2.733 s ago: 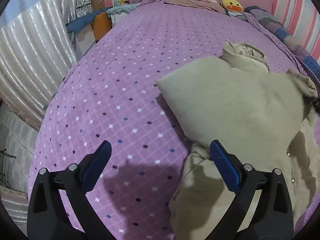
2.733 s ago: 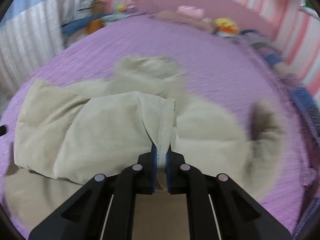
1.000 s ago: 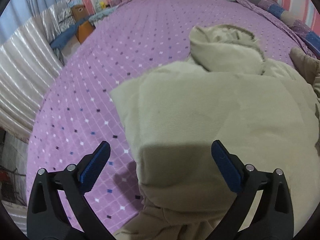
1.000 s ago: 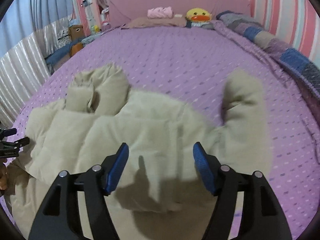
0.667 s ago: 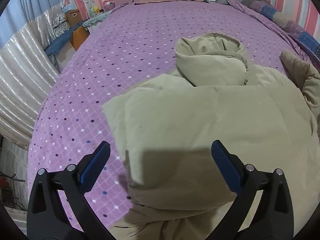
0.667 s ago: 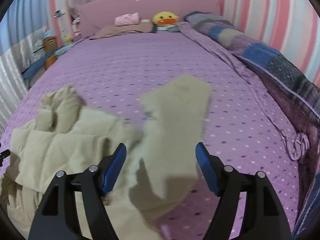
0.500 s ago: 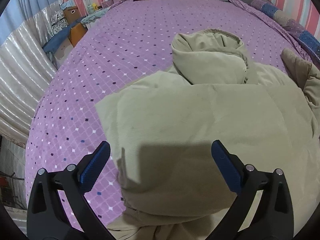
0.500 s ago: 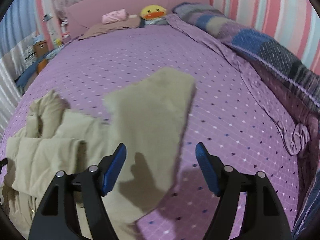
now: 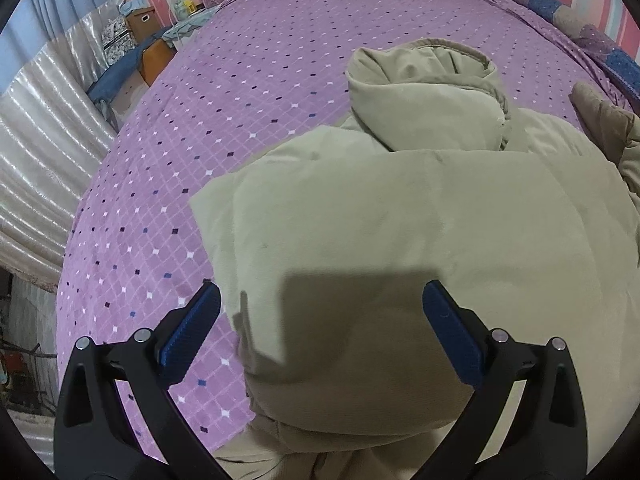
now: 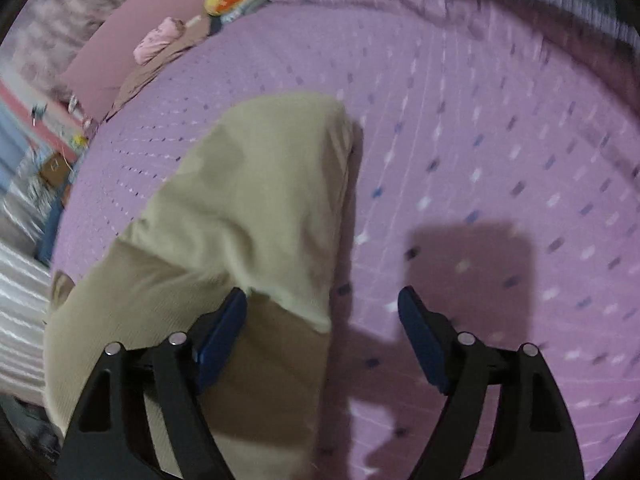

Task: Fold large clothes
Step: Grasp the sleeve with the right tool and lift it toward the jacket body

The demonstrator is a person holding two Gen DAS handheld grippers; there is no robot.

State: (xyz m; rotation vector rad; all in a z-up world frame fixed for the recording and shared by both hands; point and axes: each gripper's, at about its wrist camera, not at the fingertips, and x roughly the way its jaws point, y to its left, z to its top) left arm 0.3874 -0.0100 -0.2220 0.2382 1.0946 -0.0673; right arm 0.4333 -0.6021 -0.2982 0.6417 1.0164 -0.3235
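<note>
**One Sleeve Folded, One Still Out**

While the beige coat (image 9: 420, 220) lies on the purple bed (image 9: 248, 92), one sleeve is already folded over its middle. The other sleeve (image 10: 264, 184) sticks out flat and needs folding, I think.

The left gripper (image 9: 320, 320) hangs spread wide, empty. The right gripper (image 10: 322, 320) is opening, pinching nothing. Only the left view shows the hood (image 9: 424, 92); only the right shows the sleeve's full length.

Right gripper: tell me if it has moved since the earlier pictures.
Yes. The right gripper let go of the beige jacket and swung from over its body out past its sleeve, so the purple bedspread now fills its right side.
</note>
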